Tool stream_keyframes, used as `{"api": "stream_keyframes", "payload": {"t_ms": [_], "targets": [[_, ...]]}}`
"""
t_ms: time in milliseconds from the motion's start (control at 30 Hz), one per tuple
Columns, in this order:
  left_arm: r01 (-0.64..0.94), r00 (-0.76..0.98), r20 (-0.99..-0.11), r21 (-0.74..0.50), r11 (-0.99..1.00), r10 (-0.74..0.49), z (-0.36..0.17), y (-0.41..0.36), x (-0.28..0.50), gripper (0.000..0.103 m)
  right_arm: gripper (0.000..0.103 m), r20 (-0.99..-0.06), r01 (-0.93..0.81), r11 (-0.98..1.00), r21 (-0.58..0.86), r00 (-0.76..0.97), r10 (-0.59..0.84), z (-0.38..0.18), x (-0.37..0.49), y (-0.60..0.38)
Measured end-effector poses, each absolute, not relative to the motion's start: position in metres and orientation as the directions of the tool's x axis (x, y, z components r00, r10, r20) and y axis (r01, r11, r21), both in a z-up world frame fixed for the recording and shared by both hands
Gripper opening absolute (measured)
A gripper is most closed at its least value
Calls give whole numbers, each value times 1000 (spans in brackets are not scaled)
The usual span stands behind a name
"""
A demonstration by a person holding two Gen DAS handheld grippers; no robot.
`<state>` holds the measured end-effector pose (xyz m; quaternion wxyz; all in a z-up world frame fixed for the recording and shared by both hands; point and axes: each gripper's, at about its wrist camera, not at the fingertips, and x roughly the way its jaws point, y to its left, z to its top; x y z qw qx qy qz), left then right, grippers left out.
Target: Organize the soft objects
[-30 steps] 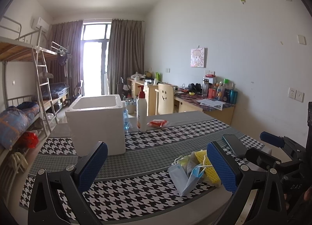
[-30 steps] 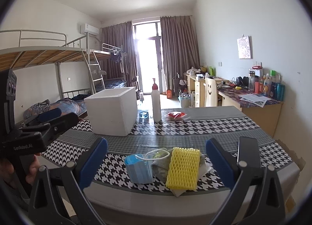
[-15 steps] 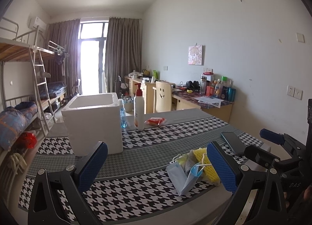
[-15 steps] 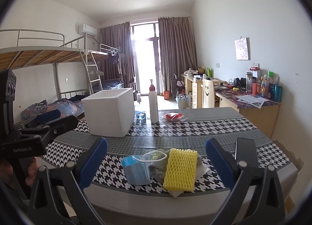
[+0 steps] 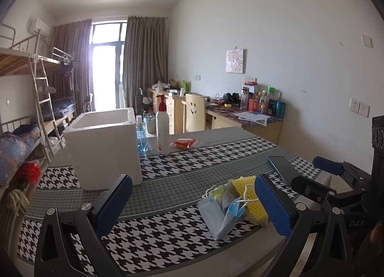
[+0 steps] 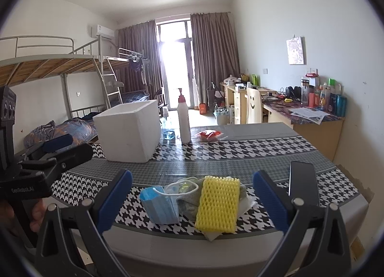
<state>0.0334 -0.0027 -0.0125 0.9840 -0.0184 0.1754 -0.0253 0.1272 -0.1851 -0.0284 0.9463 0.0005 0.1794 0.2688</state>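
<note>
Two grippers hover at the near edge of the surface (image 6: 264, 147), which is covered in a houndstooth-patterned cloth. The left gripper (image 5: 192, 207) has its blue-padded jaws spread wide with nothing between them, and the right gripper (image 6: 192, 201) is just as wide open and empty. From the right wrist view the left gripper appears at the left side, held by a hand (image 6: 36, 214) that is only partly in frame.

A small heap of soft things lies close to the near edge, right of the middle. A folded blue face mask (image 6: 159, 206) sits at the left of the heap, with its white ear loop (image 6: 178, 187) arching over a crumpled grey-green cloth (image 6: 189, 201) in the middle. A yellow foam net sleeve (image 6: 218, 203) lies at the right of the heap, resting partly on the cloth and on a white sheet (image 6: 244, 206) beneath it. Just to the right of the heap, near the right edge, a dark phone (image 6: 303, 182) lies flat.

Farther back, toward the left side of the surface, stands an open white foam box (image 6: 128, 131). Beside it at the far edge are a white pump bottle (image 6: 183, 122) with a red top, a small clear bottle holding blue liquid (image 5: 141, 136), and a red packet (image 6: 208, 134).
</note>
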Motion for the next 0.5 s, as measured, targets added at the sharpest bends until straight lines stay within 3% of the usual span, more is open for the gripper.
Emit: {"api": "stream_keyframes", "payload": {"t_ms": [500], "targets": [[91,911,-401,-27,996,-94,-29,-14,50,102,102,-360,-484,871,82,801,479,-34,140,-190]]}}
